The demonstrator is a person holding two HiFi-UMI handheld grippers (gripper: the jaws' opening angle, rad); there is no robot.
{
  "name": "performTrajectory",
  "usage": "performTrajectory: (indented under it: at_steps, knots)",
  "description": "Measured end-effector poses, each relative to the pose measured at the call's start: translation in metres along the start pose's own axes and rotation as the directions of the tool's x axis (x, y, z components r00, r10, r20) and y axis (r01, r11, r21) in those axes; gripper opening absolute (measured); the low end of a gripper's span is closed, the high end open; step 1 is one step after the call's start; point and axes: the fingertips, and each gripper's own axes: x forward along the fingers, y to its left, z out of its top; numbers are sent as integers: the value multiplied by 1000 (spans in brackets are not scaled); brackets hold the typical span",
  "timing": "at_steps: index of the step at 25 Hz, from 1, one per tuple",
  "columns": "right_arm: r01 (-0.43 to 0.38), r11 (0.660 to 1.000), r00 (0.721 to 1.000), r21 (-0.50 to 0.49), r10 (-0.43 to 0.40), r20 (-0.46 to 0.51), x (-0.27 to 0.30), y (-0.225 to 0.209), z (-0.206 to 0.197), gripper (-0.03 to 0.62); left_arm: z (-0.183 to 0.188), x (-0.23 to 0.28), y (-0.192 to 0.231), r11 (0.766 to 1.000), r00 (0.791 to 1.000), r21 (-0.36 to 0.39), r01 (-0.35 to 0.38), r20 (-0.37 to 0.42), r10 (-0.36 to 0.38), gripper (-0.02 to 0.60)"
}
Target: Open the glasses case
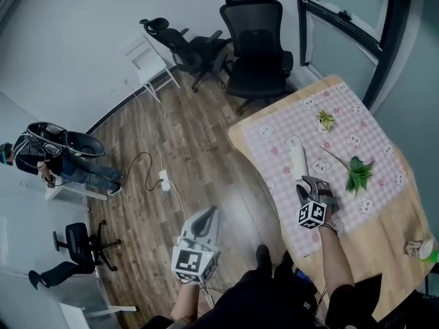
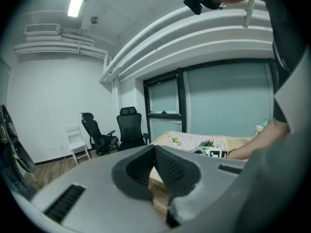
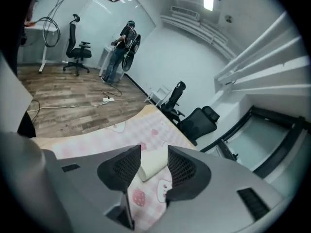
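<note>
A white, closed glasses case (image 1: pixel 298 162) lies on the pink checked cloth (image 1: pixel 343 142) near the table's left edge. My right gripper (image 1: pixel 314 182) sits just below the case's near end, pointing at it. In the right gripper view the case (image 3: pixel 153 164) lies lengthwise ahead, its near end in the gap of the right gripper (image 3: pixel 154 149). The jaws stand open and the pads do not press on it. My left gripper (image 1: pixel 209 215) hangs off the table over the wooden floor. In its own view the left gripper (image 2: pixel 154 148) is shut on nothing.
A green leafy sprig (image 1: pixel 358 173) and a small plant (image 1: pixel 324 120) lie on the cloth to the right of the case. Black office chairs (image 1: pixel 257 43) stand beyond the table. A cable with a power strip (image 1: pixel 164 179) runs over the floor. A person (image 1: pixel 41 157) stands far left.
</note>
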Motion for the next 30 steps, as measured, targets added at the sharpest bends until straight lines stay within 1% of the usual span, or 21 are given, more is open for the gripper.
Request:
performTrajectory:
  at_steps: [3, 5, 8, 11, 15, 19, 20, 22, 26, 28, 29, 30]
  knots:
    - [-74, 997, 997, 15, 75, -18, 37, 23, -17, 164, -8, -1, 4, 999, 999, 29, -14, -32, 15, -2]
    - [-109, 993, 994, 39, 110, -26, 49, 34, -27, 164, -16, -2, 6, 999, 998, 23, -23, -58, 24, -2]
    - [-106, 992, 994, 76, 107, -19, 62, 34, -29, 163, -25, -7, 8, 999, 994, 4, -47, -95, 47, -2]
    - [-109, 992, 994, 57, 110, -14, 75, 32, -23, 156, -29, -8, 15, 998, 992, 7, -64, -109, 64, -2]
    - [-145, 989, 989, 43, 146, -30, 85, 41, -28, 156, -31, -7, 20, 998, 991, 24, -65, -112, 67, -2]
    - [-136, 990, 988, 42, 139, -71, 95, 44, -37, 152, -29, -6, 23, 997, 990, 30, -72, -117, 75, -2]
    - [-132, 990, 988, 46, 135, -72, 95, 44, -38, 141, -29, -5, 22, 997, 990, 32, -71, -118, 74, -2]
    - [-125, 991, 990, 45, 127, -63, 96, 42, -35, 65, -30, -3, 21, 997, 990, 36, -66, -120, 70, -2]
    - [-102, 994, 994, 30, 103, -48, 90, 36, -29, 54, -31, 0, 17, 998, 990, 34, -50, -127, 54, -2]
    - [-73, 995, 997, 61, 75, -31, 84, 27, -24, 49, -29, 1, 18, 998, 991, 36, -48, -122, 52, -2]
    - [-53, 994, 998, 96, 55, -21, 81, 20, -22, 49, -28, 2, 18, 998, 992, 36, -50, -117, 54, -2]
    - [-28, 988, 999, 153, 30, -13, 77, 11, -22, 48, -27, 2, 19, 998, 992, 37, -54, -112, 58, -1]
